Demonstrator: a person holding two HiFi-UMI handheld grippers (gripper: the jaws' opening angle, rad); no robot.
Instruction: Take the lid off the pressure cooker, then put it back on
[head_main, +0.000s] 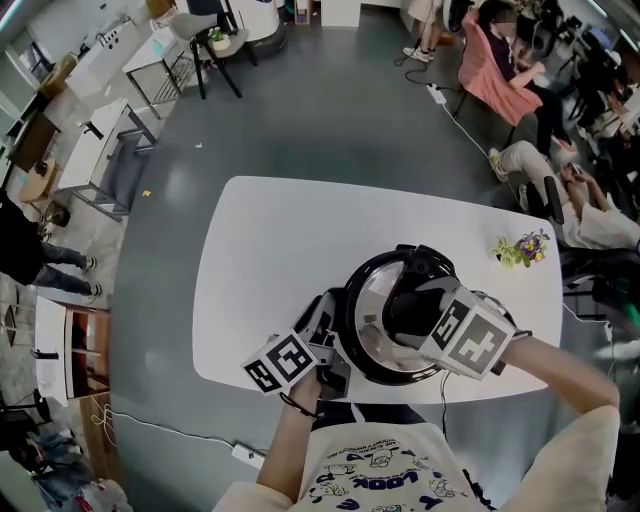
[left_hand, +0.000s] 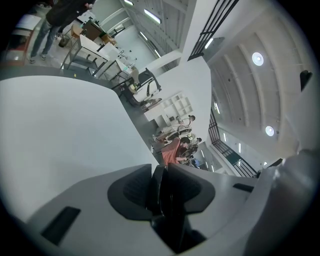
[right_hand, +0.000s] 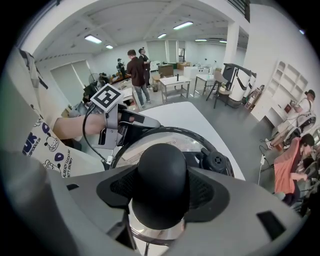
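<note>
The pressure cooker (head_main: 352, 335) stands near the front edge of the white table (head_main: 270, 250), with its shiny lid (head_main: 372, 300) lying over the pot. My right gripper (head_main: 408, 305) points steeply down and is shut on the lid's round black knob (right_hand: 161, 182), which fills the gap between its pads. My left gripper (head_main: 326, 335) comes in from the left side and is shut on the cooker's thin black side handle (left_hand: 160, 184). In the right gripper view the left gripper (right_hand: 132, 120) sits at the lid's rim (right_hand: 150, 136). A black valve (right_hand: 217, 162) sits on the lid's right.
A small bunch of flowers (head_main: 522, 248) lies on the table's right end. People sit beyond the table at the upper right (head_main: 505, 70). A cable and power strip (head_main: 245, 455) lie on the floor at the front left. Desks (head_main: 110, 150) stand far left.
</note>
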